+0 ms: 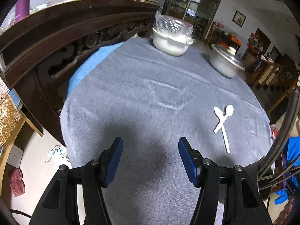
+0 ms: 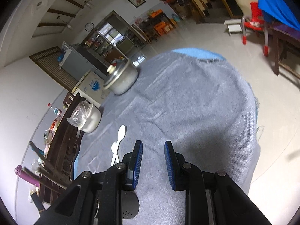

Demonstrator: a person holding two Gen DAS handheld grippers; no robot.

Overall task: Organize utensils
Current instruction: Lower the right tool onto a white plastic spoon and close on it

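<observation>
Spoons (image 1: pixel 223 123), 2 crossed, lie on grey cloth (image 1: pixel 142 93).

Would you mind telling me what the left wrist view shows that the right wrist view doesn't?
Only the left wrist view shows the open left gripper and pink slippers on the floor. Only the right wrist view shows the empty right gripper and a red chair. Both show the two crossed white spoons, the lidded pot, the plastic-covered pot and the grey tablecloth.

Each claw (image 1: pixel 151 161) (image 2: pixel 153 163) has black linkage arms, silver pivot screws and ribbed blue pads (image 1: pixel 114 161).
</observation>
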